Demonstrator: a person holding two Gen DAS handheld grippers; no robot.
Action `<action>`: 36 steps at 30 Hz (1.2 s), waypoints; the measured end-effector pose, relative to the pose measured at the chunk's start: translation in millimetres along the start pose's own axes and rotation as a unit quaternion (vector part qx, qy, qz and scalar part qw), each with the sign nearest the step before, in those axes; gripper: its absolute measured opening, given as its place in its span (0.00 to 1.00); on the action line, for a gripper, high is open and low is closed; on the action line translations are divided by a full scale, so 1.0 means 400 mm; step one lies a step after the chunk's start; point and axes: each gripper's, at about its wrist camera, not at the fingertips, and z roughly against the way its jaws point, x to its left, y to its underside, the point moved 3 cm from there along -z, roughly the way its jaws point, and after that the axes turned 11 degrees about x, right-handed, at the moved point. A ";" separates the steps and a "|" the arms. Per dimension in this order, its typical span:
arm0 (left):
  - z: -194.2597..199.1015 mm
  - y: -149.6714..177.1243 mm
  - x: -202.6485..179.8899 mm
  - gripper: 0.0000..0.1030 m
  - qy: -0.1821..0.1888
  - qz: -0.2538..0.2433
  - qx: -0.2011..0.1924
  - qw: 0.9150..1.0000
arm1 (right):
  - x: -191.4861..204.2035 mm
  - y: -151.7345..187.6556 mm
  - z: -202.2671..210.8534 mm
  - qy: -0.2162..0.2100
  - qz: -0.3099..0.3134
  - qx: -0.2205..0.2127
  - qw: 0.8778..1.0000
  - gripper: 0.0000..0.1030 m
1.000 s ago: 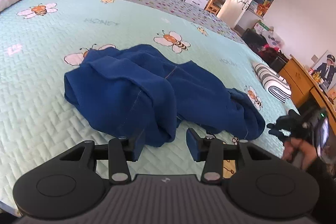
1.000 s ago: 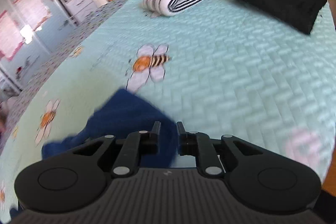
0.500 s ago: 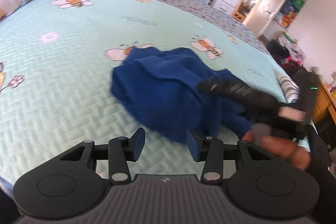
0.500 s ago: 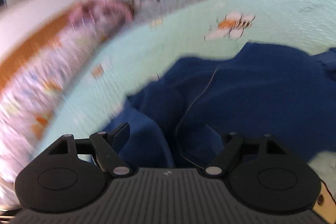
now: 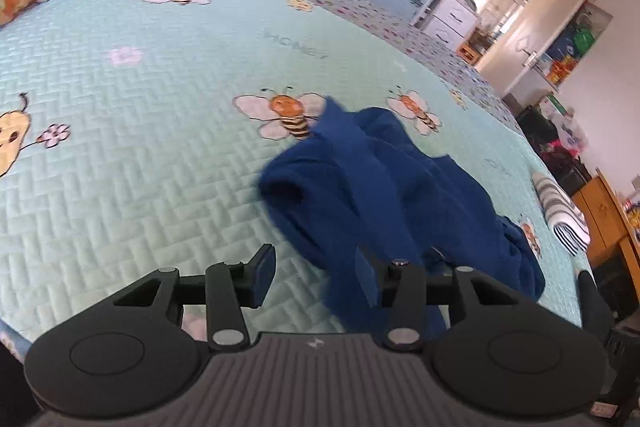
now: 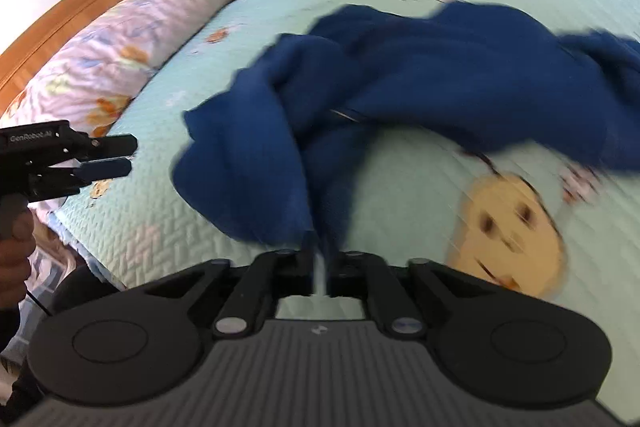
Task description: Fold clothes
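blue garment lies crumpled on my bed; my right claw pinches its near edge, left claw gapes beside its fold, bare quilt leftward.

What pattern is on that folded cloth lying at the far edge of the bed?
The folded cloth has black and white stripes, seen best in the left wrist view.

left claw spread, blue garment, bedspread

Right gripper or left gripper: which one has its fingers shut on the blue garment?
The right gripper: its fingers pinch the crumpled blue garment. The left gripper is open.
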 end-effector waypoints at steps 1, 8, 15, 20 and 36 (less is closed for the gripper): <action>-0.002 0.003 -0.006 0.45 0.000 -0.004 0.001 1.000 | -0.005 0.006 0.014 -0.005 -0.008 -0.005 1.000 0.04; -0.011 0.015 -0.010 0.45 -0.003 -0.002 0.009 1.000 | 0.053 -0.155 0.056 0.012 -0.008 -0.134 0.991 0.82; -0.005 0.024 0.009 0.46 -0.008 0.005 0.012 1.000 | 0.013 -0.340 -0.223 0.081 -0.059 -0.042 0.994 0.81; 0.006 0.015 0.032 0.46 -0.007 0.016 0.004 1.000 | 0.090 -0.282 -0.222 -0.019 -0.018 -0.037 0.999 0.08; -0.029 -0.051 -0.223 0.53 0.061 -0.127 0.018 0.990 | 0.081 0.109 0.089 -0.045 0.029 -0.022 0.998 0.15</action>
